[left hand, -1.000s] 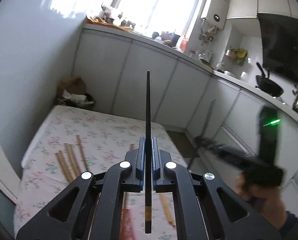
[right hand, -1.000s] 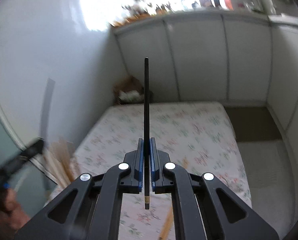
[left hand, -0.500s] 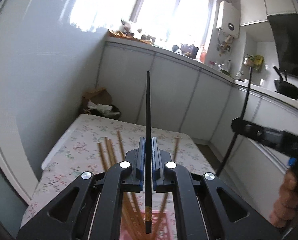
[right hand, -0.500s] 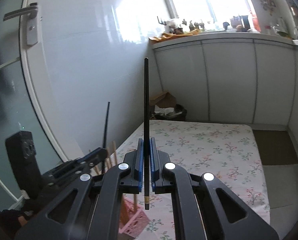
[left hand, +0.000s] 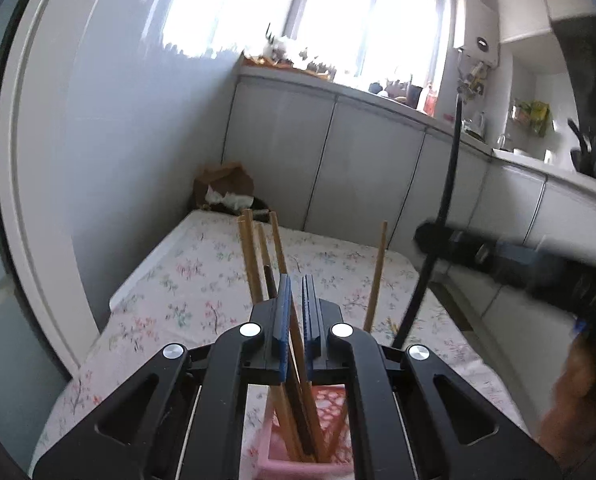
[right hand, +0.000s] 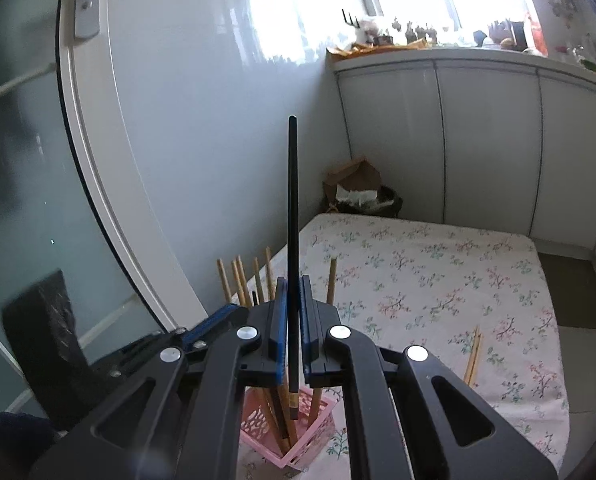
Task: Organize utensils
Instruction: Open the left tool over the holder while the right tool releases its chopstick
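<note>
The right gripper [right hand: 293, 316] clamps a slim black chopstick [right hand: 292, 216] upright above the pink perforated plastic basket [right hand: 318, 428] — the left gripper [left hand: 295, 312] is clenched on nothing.

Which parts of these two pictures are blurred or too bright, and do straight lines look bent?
Left wrist view: the window is overexposed, and the right gripper with its black chopstick is motion-blurred. Right wrist view: the held chopstick is sharp, glare lies on the wall, and the door frame bows from fisheye distortion.

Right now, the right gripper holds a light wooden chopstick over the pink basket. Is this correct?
Not quite: the chopstick in the right gripper is black, not light wood. The right wrist view shows it clamped between the pads, over the pink basket.
</note>
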`<act>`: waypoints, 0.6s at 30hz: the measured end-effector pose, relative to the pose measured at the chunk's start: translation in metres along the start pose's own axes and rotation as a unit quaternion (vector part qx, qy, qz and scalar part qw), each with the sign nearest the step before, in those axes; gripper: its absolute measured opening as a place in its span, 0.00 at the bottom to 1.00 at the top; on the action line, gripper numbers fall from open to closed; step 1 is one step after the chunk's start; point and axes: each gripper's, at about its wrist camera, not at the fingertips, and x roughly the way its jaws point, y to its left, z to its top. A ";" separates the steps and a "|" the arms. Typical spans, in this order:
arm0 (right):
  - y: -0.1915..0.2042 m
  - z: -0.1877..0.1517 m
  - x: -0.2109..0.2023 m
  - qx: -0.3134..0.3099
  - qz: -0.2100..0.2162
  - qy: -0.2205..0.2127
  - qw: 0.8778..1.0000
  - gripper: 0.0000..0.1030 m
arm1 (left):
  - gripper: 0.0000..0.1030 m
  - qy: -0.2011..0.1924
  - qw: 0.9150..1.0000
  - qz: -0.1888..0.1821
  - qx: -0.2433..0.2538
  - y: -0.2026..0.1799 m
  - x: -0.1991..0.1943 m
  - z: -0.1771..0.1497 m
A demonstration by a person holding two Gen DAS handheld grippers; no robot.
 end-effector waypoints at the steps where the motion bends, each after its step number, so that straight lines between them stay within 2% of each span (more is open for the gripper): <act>1: 0.001 -0.002 0.003 -0.002 -0.001 0.004 1.000 0.06 | 0.05 0.001 1.000 -0.002 -0.013 0.002 -0.004 0.005; 4: 0.002 -0.004 0.005 -0.006 -0.001 0.009 1.000 0.06 | 0.10 0.008 0.999 -0.009 -0.032 0.004 -0.014 0.021; 7: 0.004 -0.007 0.008 -0.007 -0.005 0.012 1.000 0.06 | 0.29 0.043 0.998 -0.002 -0.043 0.005 -0.018 0.033; 8: 0.003 -0.009 0.011 -0.006 -0.005 0.016 1.000 0.06 | 0.31 0.057 0.997 -0.001 -0.046 0.005 -0.018 0.034; 11: 0.004 -0.016 0.022 -0.010 -0.010 0.041 0.999 0.09 | 0.31 0.082 0.995 0.006 -0.050 0.006 -0.015 0.038; 14: 0.003 -0.020 0.025 -0.009 -0.009 0.059 0.998 0.12 | 0.31 0.091 0.994 -0.005 -0.063 0.006 -0.018 0.041; 18: -0.009 -0.008 0.004 0.017 -0.011 0.032 0.999 0.12 | 0.31 0.090 0.993 -0.019 -0.069 0.002 -0.022 0.045</act>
